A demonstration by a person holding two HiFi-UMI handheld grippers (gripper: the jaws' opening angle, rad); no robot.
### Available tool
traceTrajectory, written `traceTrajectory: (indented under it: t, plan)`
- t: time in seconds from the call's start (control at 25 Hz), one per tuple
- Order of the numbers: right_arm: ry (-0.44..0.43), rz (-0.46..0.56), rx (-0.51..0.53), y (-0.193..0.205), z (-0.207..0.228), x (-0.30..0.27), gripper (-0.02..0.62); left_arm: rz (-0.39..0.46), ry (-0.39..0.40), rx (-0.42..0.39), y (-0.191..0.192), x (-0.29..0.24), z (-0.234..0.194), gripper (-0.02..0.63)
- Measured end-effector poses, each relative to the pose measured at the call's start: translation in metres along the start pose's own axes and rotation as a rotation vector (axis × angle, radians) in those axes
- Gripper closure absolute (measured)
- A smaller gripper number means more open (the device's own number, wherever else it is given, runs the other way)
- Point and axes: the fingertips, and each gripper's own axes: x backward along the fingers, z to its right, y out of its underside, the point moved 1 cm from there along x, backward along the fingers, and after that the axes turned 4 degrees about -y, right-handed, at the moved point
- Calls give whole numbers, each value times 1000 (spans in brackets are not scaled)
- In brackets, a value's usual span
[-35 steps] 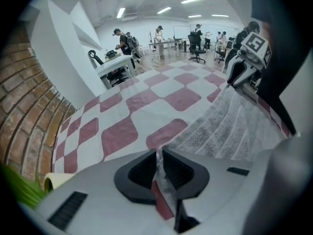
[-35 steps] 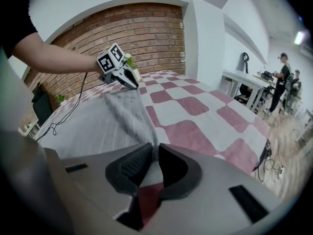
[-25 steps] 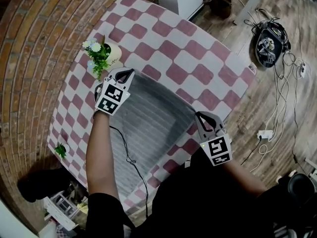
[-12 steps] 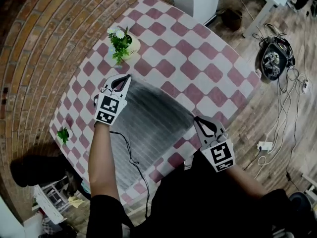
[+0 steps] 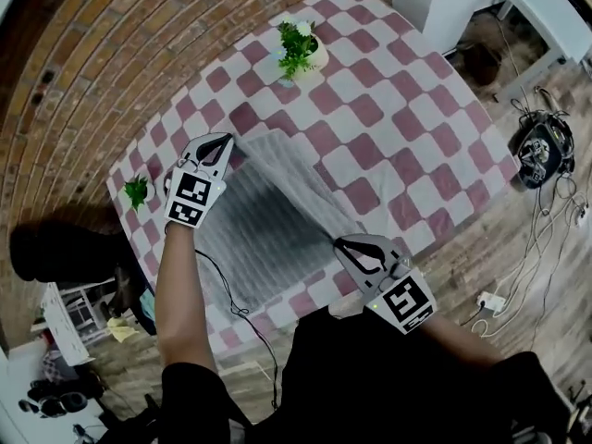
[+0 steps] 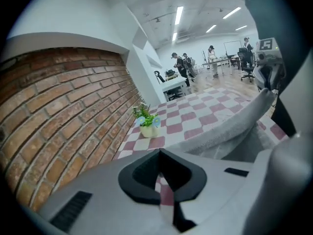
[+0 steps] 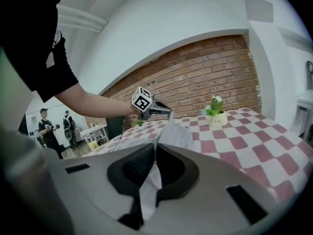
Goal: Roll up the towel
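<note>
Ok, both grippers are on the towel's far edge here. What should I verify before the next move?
1. Left gripper shut on a towel corner: ok.
2. Right gripper shut on the other end of that edge: ok, fabric shows between its jaws.
3. Held edge lifted and stretched between the grippers: ok.
4. Rest of the towel flat on the table: ok.
5. Plant apart from the towel: ok.
6. Roll begun: not ok, only a lifted edge shows.
</note>
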Motion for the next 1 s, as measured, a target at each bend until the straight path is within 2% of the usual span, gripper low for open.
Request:
traceTrajectory:
  t: [0.16,0.48,0.76,0.92,1.0]
  plan:
    - [-113,-3,29,-2,-58,-38,577,-28,-17,11,49,41,-11,611]
    - [-236,-98,57,29,-184,-128,577,-78,10,10,161,110,-19,611]
    - [-261,-145,123,54,-270,-184,577,-67,31,25,243,160,-20,611]
    - [-263,-200,163,72,-307,-206,577,-80,49,36,285,179,-12,609]
    - [-261,-262,198,91,-318,-216,577,-98,58,26,305,181,-4,609]
